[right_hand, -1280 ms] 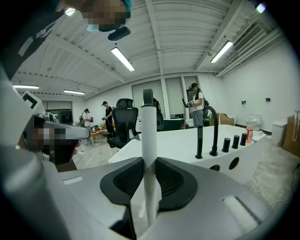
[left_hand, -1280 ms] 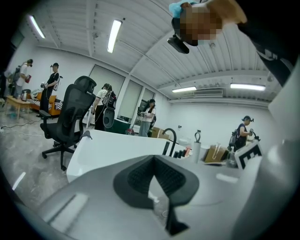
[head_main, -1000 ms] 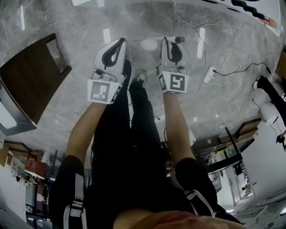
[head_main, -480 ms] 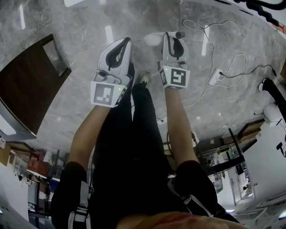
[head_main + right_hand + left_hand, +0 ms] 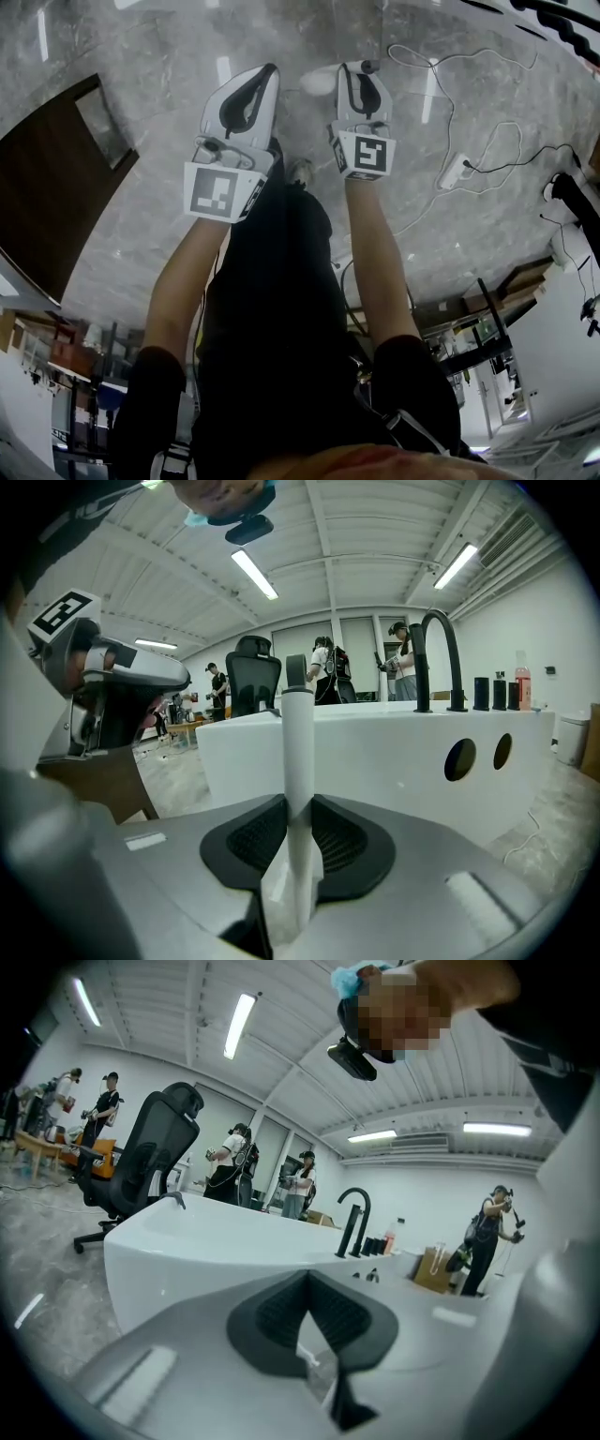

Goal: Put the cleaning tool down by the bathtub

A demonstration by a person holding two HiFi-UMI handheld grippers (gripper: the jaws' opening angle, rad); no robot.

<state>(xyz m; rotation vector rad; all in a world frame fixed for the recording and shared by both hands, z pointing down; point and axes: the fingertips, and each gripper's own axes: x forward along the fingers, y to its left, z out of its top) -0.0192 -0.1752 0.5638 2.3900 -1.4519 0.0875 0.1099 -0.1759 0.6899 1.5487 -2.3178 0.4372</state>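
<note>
The cleaning tool's white handle [image 5: 298, 752] stands upright between the black pads of my right gripper [image 5: 298, 803], which is shut on it. In the head view the tool's grey end [image 5: 372, 67] pokes out at the tips of the right gripper [image 5: 361, 69]. My left gripper [image 5: 265, 73] is held beside it at the same height; its pads meet with nothing between them [image 5: 307, 1279]. The white bathtub [image 5: 375, 752] with a black tap [image 5: 436, 658] stands just ahead of both grippers, also shown in the left gripper view as a long white bathtub wall [image 5: 216, 1241].
A power strip [image 5: 457, 171] with loose cables lies on the grey marble floor to my right. A dark wooden panel [image 5: 56, 197] is at my left. A black office chair [image 5: 150, 1162] stands behind the tub. Bottles [image 5: 502, 694] sit on the rim. Several people stand in the background.
Both grippers have moved a little forward and up in the head view, side by side. The right gripper has kept its hold on the handle.
</note>
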